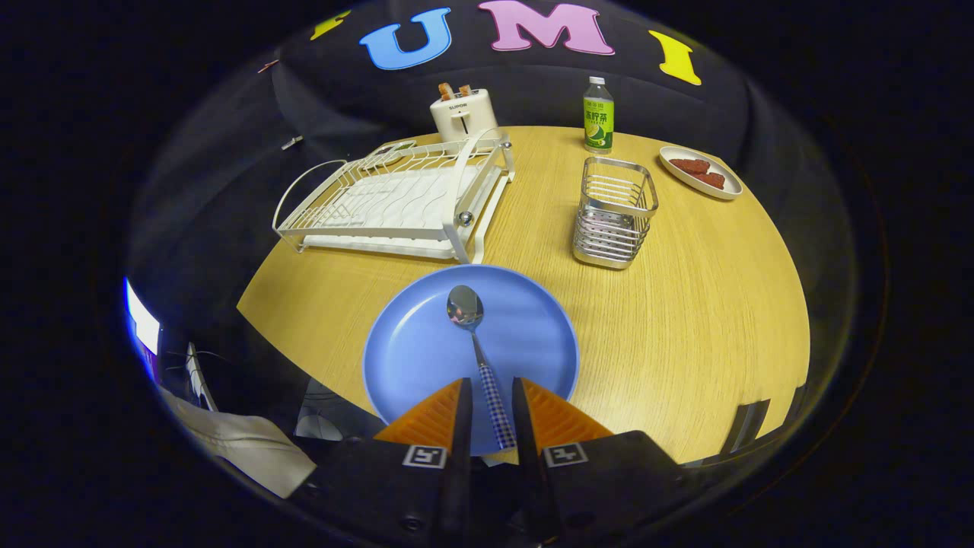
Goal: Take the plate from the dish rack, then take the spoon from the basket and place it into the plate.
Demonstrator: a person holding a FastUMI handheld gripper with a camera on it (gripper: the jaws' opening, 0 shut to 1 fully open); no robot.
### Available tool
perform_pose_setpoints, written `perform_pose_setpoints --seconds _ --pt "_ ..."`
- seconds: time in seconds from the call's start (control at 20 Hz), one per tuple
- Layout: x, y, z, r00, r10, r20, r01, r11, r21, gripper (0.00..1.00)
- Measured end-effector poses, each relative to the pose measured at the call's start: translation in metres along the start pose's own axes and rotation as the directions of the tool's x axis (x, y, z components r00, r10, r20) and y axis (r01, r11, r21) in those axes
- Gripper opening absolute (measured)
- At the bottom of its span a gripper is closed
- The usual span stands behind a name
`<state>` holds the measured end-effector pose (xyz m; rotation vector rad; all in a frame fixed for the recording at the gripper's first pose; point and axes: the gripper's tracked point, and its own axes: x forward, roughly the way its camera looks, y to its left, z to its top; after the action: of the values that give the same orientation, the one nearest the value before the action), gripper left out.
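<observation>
One thing left to get wrong: the let-go. Spoon (478, 358) lies w/ its bowl near the middle of the blue plate (411, 358), handle running back between the fingers of the hand-held gripper (491, 396). Fingers narrow, handle in the gap; can't tell if both still press on it or it's already loose.

Plate as landmark: dish rack (396, 202) just behind its far rim, bare of dishes; basket (613, 213) behind and to the right of plate, nothing visible inside; plate sits on counter (685, 320) w/ its near rim close to counter edge.

Risks, as I judge them:
- pulling back before opening enough drags spoon off plate's near rim.
- lifting w/ handle snagged tips the bowl up, clatters.
- pushing down could shove plate toward the edge.

Open wide, then back straight off.
</observation>
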<state>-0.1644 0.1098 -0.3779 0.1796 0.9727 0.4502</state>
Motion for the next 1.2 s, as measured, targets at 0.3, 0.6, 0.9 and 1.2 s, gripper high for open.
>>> perform_pose_setpoints --seconds 0.3,0.6,0.9,1.2 --pt "-0.006 -0.008 0.015 0.999 -0.037 0.039 0.036 0.999 0.030 1.00" --pt "-0.034 -0.002 0.066 0.983 -0.034 0.180 0.023 0.998 0.061 0.99" --pt "-0.083 0.005 0.139 0.935 -0.036 0.354 0.034 0.999 0.012 0.99" --pt "-0.141 0.003 0.219 0.852 -0.059 0.521 0.092 0.995 -0.038 0.99"
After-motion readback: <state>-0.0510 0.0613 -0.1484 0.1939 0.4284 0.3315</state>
